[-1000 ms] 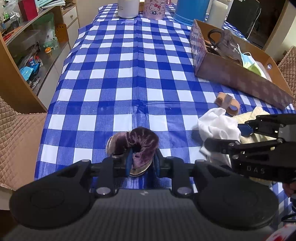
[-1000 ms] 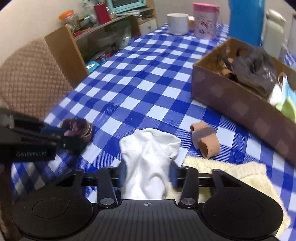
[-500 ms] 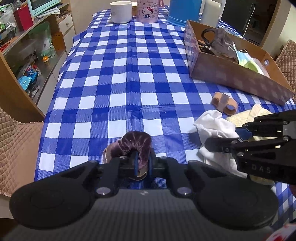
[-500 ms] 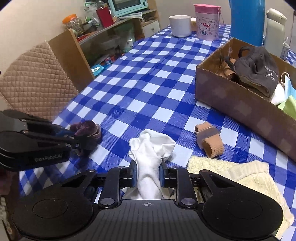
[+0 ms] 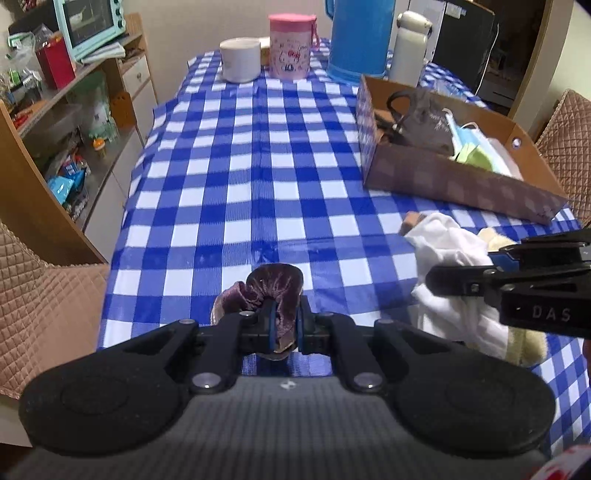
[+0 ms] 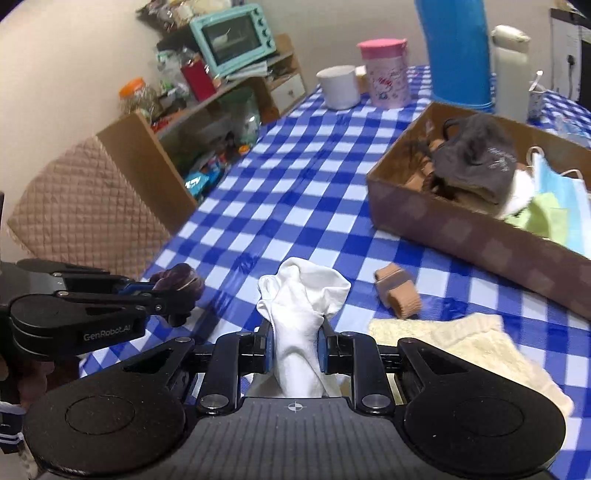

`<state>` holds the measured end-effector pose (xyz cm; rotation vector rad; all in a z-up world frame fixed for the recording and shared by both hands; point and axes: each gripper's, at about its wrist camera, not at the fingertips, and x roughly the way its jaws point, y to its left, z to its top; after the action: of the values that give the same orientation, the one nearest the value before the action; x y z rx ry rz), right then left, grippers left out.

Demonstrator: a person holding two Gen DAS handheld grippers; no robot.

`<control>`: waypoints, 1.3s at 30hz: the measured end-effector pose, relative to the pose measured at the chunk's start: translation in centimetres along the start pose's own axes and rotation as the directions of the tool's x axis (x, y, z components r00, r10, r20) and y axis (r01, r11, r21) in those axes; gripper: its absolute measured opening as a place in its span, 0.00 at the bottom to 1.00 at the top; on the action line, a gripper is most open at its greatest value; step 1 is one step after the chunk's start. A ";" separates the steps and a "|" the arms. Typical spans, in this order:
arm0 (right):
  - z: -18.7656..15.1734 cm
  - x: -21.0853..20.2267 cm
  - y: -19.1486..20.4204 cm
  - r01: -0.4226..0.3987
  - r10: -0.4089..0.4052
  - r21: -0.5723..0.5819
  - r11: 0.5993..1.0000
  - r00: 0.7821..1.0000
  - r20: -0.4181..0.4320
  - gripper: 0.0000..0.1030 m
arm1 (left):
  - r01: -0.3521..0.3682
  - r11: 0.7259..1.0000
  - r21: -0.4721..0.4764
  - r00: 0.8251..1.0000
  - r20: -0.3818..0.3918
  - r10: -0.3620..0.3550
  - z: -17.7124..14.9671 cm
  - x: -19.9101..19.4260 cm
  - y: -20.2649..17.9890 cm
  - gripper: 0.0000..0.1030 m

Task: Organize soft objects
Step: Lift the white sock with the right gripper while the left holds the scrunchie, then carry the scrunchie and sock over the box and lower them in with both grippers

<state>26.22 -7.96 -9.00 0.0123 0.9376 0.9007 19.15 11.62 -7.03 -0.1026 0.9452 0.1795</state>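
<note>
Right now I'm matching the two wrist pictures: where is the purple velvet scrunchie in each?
Left wrist: purple velvet scrunchie at bottom centre, clamped in the left gripper.
Right wrist: scrunchie at far left, mid-height, at the left gripper's tips.
Shared landmark: cardboard box, upper right in both.

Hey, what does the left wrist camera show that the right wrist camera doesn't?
Only the left wrist view shows the dark screen behind the table. Only the right wrist view shows the tan band whole and the orange-lidded jar. Both show the left gripper shut on the purple scrunchie, the right gripper shut on the white cloth, and the box.
</note>
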 end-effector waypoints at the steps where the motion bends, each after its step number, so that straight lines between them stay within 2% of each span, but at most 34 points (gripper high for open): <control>1: -0.1 -0.6 -0.2 0.004 -0.004 0.010 1.000 1.000 0.009 0.22 | 0.001 1.000 0.002 1.000 0.008 -0.001 0.1 -0.4 -0.2 0.09; 13: -3.4 -9.3 -4.4 0.087 -0.104 0.186 0.979 0.991 0.084 0.22 | 0.023 0.999 0.038 0.997 0.066 -0.026 -0.2 -4.9 -2.3 0.09; 22: -5.3 -14.9 -8.6 0.180 -0.216 0.264 0.948 0.970 0.115 0.22 | 0.096 0.989 0.115 0.989 0.103 -0.108 1.2 -5.7 -7.1 0.09; 29: -3.7 -17.6 -10.9 0.206 -0.253 0.250 0.946 0.952 0.172 0.22 | 0.151 0.972 0.181 0.975 0.132 -0.176 4.2 -4.8 -12.0 0.09; 39: 1.8 -18.9 -13.6 0.218 -0.260 0.179 0.959 0.929 0.264 0.22 | 0.195 0.948 0.253 0.947 0.203 -0.249 10.7 -3.2 -18.6 0.09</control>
<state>31.42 -28.84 0.06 0.1480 0.7140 0.5822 29.50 -5.15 1.93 0.0258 0.7078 -0.1273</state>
